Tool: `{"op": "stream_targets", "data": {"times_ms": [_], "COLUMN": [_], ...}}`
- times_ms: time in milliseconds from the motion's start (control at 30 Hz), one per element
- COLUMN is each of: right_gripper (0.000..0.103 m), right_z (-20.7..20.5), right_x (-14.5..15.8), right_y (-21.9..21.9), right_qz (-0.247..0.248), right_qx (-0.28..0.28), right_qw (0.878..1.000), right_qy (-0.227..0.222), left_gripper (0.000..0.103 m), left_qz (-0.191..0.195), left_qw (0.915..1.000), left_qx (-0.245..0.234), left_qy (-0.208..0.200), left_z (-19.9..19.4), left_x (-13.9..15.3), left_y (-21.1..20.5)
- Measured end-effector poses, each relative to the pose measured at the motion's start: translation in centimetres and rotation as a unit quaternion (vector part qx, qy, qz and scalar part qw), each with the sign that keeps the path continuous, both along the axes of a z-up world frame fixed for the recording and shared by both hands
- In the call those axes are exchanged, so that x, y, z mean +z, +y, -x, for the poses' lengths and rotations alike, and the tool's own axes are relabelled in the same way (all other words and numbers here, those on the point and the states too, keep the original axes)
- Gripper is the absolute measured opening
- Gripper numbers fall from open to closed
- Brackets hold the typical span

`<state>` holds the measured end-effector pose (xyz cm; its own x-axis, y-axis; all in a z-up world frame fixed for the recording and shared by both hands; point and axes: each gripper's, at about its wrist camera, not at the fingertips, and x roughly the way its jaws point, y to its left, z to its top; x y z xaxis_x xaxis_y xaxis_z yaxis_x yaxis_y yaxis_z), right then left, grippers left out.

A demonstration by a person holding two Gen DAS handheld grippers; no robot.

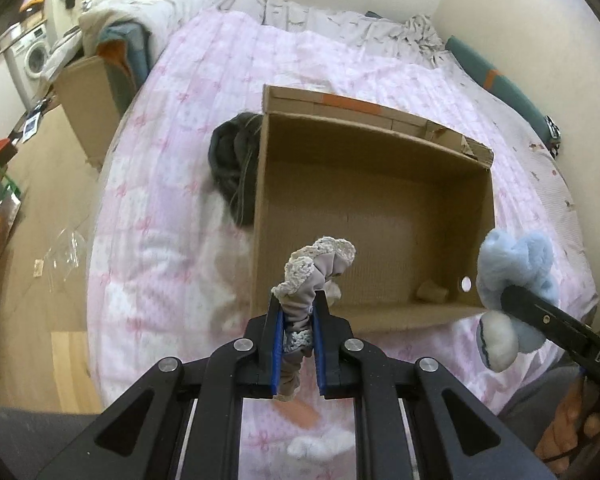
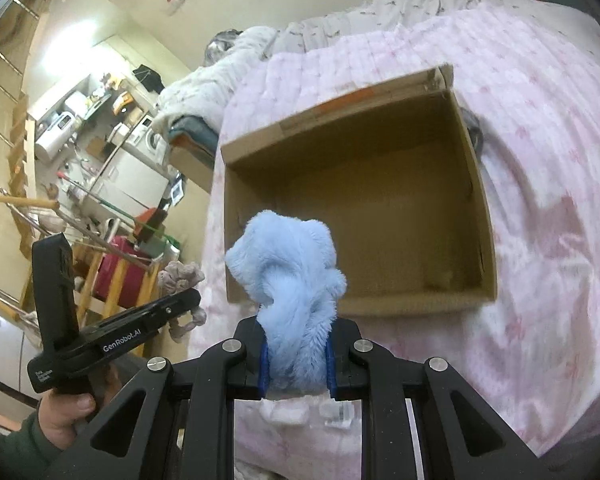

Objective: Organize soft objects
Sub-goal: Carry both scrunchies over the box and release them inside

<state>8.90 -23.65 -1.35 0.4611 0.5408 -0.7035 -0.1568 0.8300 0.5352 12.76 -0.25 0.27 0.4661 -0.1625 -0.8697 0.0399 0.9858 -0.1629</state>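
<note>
Left wrist view: your left gripper (image 1: 298, 312) is clamped on a bunched grey fabric piece with cream crochet lace trim (image 1: 314, 270), held just at the near wall of the open brown cardboard box (image 1: 374, 312). The box floor looks nearly bare, one small scrap in the near right corner. Carry the piece clear over that near wall before you let go, and aim for the left half so the other item has room. At right, the fluffy pale-blue plush toy (image 1: 516, 264) hangs beside the box's right corner.

Right wrist view: your right gripper (image 2: 296, 354) is pinched on that plush, which hovers over the box's near left corner. Lift its dangling end past the rim, then drop it deep inside.

Surface: a pink quilted bedspread with a bow print (image 2: 548, 168), soft, so the box may tip if nudged. Dark fur shows against the box's far side. Beyond: a cluttered room, a washing machine (image 1: 36, 58).
</note>
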Motion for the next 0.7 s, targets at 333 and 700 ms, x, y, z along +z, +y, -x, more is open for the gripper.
{"op": "stream_targets", "data": {"times_ms": [333, 700], "right_gripper": [0.022, 0.023], "right_z": [-4.0, -4.7], "right_x": [-2.5, -5.8], "right_y": [-1.9, -1.5], "right_qz": [0.023, 0.054], "right_qx": [-0.043, -0.041], "right_qw": [0.999, 0.997], "right_qy": [0.0, 0.038], "left_gripper": [0.012, 0.012], "left_qz": [-0.026, -0.019], "left_qw": [0.9995, 0.9997], "left_qx": [-0.017, -0.012], "left_qy": [-0.009, 0.007], "left_z": [-3.8, -4.1], "left_x": [-3.1, -5.6], "left_y": [-1.4, -1.6]}}
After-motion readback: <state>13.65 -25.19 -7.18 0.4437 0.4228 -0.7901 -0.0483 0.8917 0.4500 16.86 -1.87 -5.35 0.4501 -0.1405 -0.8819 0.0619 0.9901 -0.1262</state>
